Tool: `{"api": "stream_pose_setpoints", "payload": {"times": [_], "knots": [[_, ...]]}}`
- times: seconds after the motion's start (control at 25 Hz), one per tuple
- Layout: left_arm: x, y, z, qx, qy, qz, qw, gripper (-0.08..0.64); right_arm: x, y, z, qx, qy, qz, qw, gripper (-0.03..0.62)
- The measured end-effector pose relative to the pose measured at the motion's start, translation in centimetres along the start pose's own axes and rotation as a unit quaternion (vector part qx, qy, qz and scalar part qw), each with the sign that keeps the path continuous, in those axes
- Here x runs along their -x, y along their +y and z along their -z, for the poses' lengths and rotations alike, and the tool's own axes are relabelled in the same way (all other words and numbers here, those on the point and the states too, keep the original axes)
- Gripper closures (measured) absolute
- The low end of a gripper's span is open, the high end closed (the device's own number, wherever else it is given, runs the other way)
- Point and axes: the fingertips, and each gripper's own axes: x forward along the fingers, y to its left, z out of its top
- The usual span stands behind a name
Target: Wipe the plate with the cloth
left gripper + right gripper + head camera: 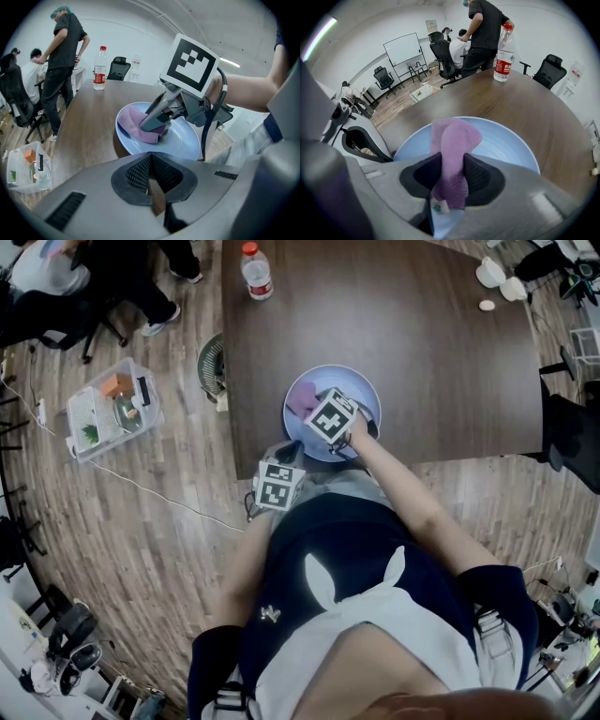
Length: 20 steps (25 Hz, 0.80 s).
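A light blue plate (364, 395) lies on the dark wooden table (422, 352), close to its near edge. A purple cloth (301, 397) rests on the plate's left half. My right gripper (323, 411) stands over the plate, shut on the cloth (452, 140), which bulges out between its jaws down to the plate (506, 140). In the left gripper view the right gripper (161, 127) presses the cloth (138, 124) onto the plate (183, 140). My left gripper (284, 474) hovers at the table's edge just short of the plate, its pads (140, 171) closed together with nothing between them.
A water bottle (256, 271) stands at the table's far left edge. White cups (502, 282) sit at the far right. On the floor to the left are a clear plastic bin (112, 409) and a round fan (212, 364). People and office chairs occupy the far left.
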Motion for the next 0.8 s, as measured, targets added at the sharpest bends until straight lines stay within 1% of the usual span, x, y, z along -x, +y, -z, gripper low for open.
{"api": "stream_pose_setpoints", "payload": {"times": [0.12, 0.28, 0.48, 0.8], "knots": [[0.1, -0.2, 0.0, 0.001, 0.002, 0.007, 1.0000, 0.555, -0.2, 1.0, 0.5, -0.007, 0.000, -0.006, 1.000, 0.453], [0.1, -0.2, 0.1, -0.001, 0.002, 0.011, 0.9999, 0.555, 0.1, 2.6, 0.6, 0.007, -0.008, -0.020, 1.000, 0.453], [0.2, -0.3, 0.1, -0.005, 0.001, 0.013, 0.9999, 0.555, 0.3, 3.9, 1.5, 0.021, -0.003, -0.027, 0.999, 0.453], [0.3, -0.3, -0.1, -0.008, 0.003, 0.015, 0.9999, 0.555, 0.8, 4.6, 2.4, 0.033, 0.004, -0.031, 0.999, 0.453]]}}
